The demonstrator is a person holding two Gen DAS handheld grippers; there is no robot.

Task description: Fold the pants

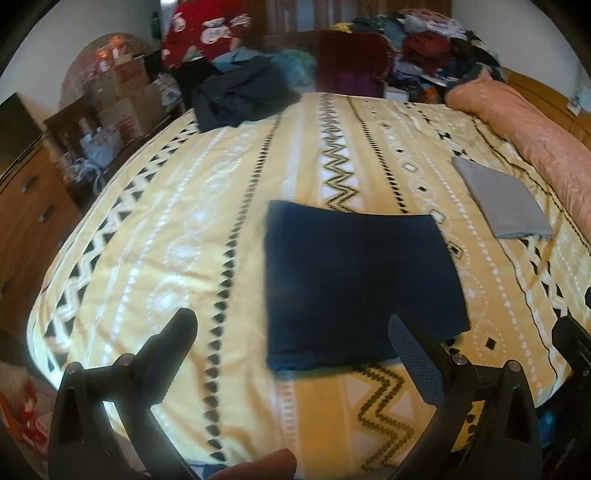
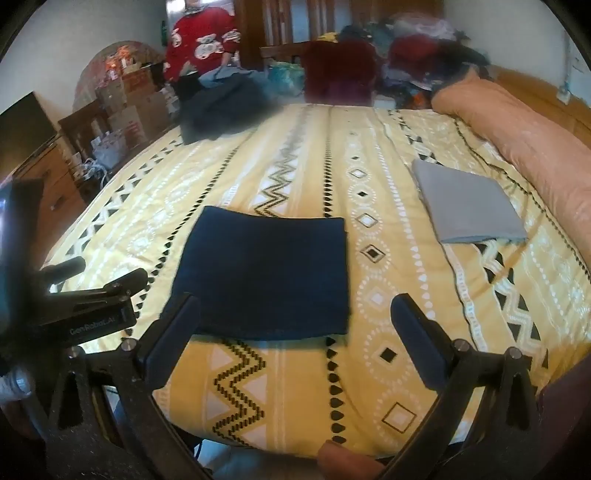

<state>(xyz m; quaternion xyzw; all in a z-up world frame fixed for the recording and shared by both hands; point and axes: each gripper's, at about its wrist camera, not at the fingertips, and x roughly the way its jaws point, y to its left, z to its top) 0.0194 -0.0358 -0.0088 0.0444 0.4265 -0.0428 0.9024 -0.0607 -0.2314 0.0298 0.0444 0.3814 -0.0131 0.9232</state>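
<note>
- Left wrist view: the left gripper (image 1: 291,332) is seen spread wide, nothing between its fingers, held above the near part of the bed (image 1: 155,229).
- Navy pants (image 1: 354,288), folded into a flat, roughly square packet, are seen lying on the yellow patterned bedspread, just ahead of the left gripper and a little toward its right finger (image 1: 413,362); contact between that finger and the cloth cannot be told.
- A folded grey garment (image 1: 502,201) is noted farther off to the right, well apart from the pants, near a long peach-pink quilt roll (image 1: 535,136) along the bed's right edge.
- A heap of dark blue clothes (image 1: 240,96) is seen at the far end of the bed; a large mixed pile of clothing (image 1: 424,48) is stacked behind it to the right.
- A person in a red patterned top (image 1: 203,33) is seen beyond the far end of the bed; cardboard boxes (image 1: 122,96) and a wooden dresser (image 1: 33,206) are noted at left.
- Right wrist view: the right gripper (image 2: 295,317) is likewise seen wide apart and empty, above the near edge of the bed.
- The navy pants sit ahead of its left finger (image 2: 173,332); the near hem is partly hidden by that finger.
- The left gripper's body is seen at the left edge of this view, beside the pants.
</note>
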